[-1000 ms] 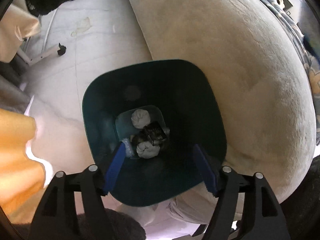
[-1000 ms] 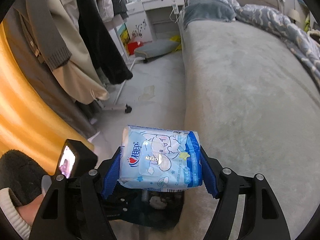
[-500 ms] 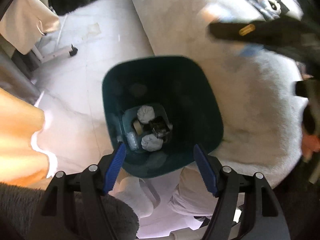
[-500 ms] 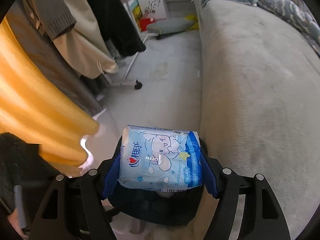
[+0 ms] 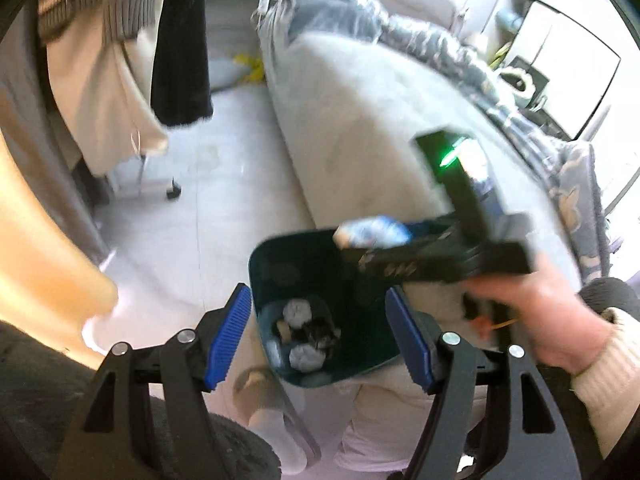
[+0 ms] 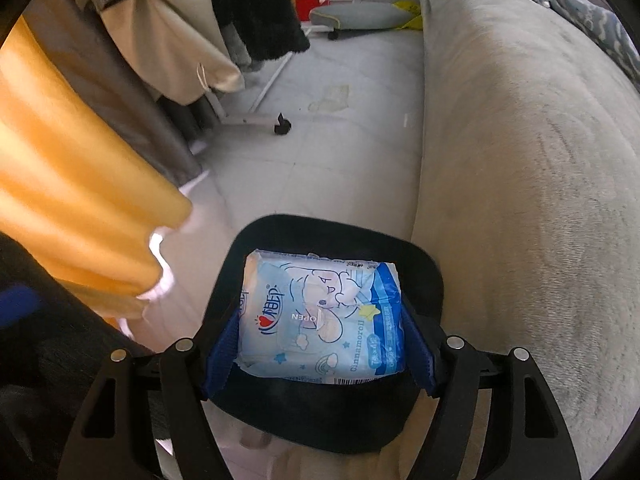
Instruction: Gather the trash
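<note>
A dark teal trash bin stands on the floor beside the bed, with crumpled white tissues and dark scraps at its bottom. My left gripper hovers above the bin, open; its jaws are closing slightly and nothing is between them. My right gripper is shut on a light blue pack of tissues, held right over the bin's mouth. The left wrist view shows that pack at the bin's far rim, with a hand on the right gripper's handle.
A grey bed runs along the bin's right side. Hanging clothes on a wheeled rack and an orange curtain line the left. Pale floor tiles lie between. A stockinged foot stands near the bin.
My left gripper has risen and tilted up, so the bin looks smaller and the room shows. My right gripper has come down with the pack to just over the bin's mouth.
</note>
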A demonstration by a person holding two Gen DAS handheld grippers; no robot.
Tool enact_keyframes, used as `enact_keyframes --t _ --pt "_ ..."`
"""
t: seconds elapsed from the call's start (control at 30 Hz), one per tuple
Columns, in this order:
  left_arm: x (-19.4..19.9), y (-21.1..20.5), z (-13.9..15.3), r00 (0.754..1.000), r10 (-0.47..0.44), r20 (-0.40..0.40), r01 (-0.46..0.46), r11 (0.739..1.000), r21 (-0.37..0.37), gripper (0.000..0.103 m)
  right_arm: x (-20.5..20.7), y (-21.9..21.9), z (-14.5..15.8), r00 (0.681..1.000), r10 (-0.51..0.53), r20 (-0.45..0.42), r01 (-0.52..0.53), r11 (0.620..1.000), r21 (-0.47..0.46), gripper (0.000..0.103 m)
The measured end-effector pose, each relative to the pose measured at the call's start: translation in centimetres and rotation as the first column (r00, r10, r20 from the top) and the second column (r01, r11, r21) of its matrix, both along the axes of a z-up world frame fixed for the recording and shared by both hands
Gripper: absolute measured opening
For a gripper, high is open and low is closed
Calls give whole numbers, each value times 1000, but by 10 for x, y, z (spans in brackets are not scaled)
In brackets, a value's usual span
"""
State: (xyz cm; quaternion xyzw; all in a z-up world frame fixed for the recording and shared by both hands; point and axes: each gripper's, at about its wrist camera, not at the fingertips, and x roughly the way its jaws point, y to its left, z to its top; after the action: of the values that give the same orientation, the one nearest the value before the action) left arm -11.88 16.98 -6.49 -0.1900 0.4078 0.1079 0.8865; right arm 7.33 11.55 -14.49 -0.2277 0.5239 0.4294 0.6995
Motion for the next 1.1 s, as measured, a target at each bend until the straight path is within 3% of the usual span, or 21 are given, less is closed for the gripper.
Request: enact_keyframes --t 0.17,0.33,0.43,0.6,0.77,0.93,1.1 --pt "-8 -12 22 998 -29 52 25 997 68 72 -2 4 -3 1000 14 9 -13 1000 -16 75" --pt "-15 -16 37 995 -38 95 29 996 89 72 -6 4 10 999 25 35 -26 1000 16 92" --pt "-20 -16 44 993 -34 112 23 995 99 72 -8 0 20 999 23 44 -24 999 42 95" --pt "-19 -21 57 989 -44 139 27 992 126 77 -16 -11 48 997 29 76 -37 993 114 99" --pt "-17 -30 69 983 -54 176 22 984 179 90 -25 -35 92 980 32 195 -69 980 187 100" --pt "-10 -37 83 972 -42 229 -7 978 207 97 -17 -82 146 956 -119 268 28 947 319 100" --pt "0 -47 93 968 -57 242 1 974 225 98 -24 -130 174 911 -214 353 82 932 354 100"
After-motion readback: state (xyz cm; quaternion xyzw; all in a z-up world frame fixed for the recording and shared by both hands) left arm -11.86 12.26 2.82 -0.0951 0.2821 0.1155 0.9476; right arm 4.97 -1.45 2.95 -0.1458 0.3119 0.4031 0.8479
